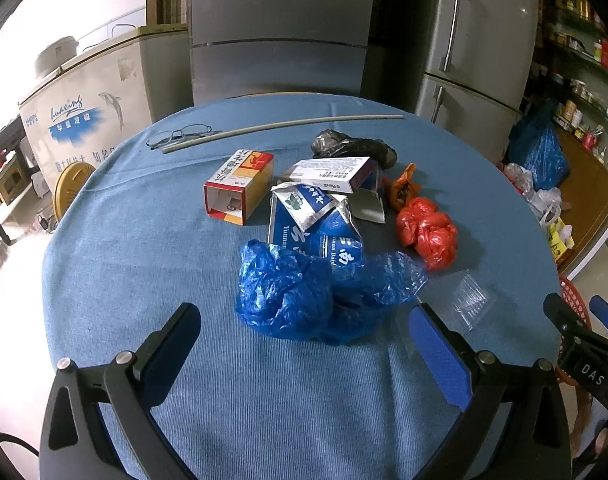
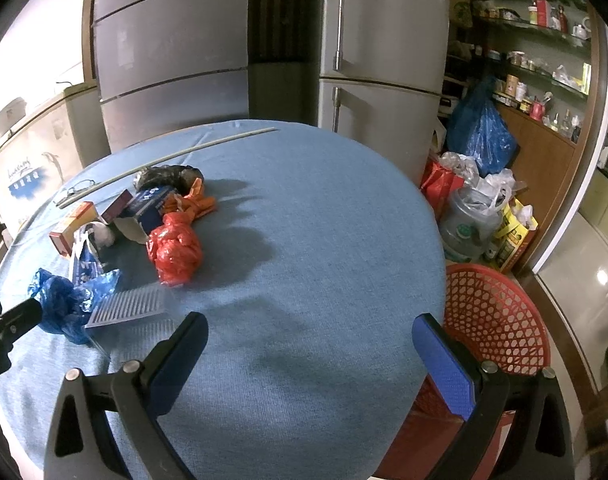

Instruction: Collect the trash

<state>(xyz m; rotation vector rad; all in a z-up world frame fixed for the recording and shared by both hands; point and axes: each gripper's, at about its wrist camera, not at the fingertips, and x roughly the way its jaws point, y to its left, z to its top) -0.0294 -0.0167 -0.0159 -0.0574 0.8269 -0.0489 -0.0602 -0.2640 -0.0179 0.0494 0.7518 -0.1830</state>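
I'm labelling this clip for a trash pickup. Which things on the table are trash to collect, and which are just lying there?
Trash to collect:
blue plastic bag
red plastic bag
orange wrapper
black bag
red-and-yellow carton
white box
torn blue cartons
clear plastic tray
red basket, likely the bin

Just lying about:
eyeglasses
long thin rod

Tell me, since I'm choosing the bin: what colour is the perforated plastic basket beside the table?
Red: the perforated plastic basket shows best in the right wrist view.
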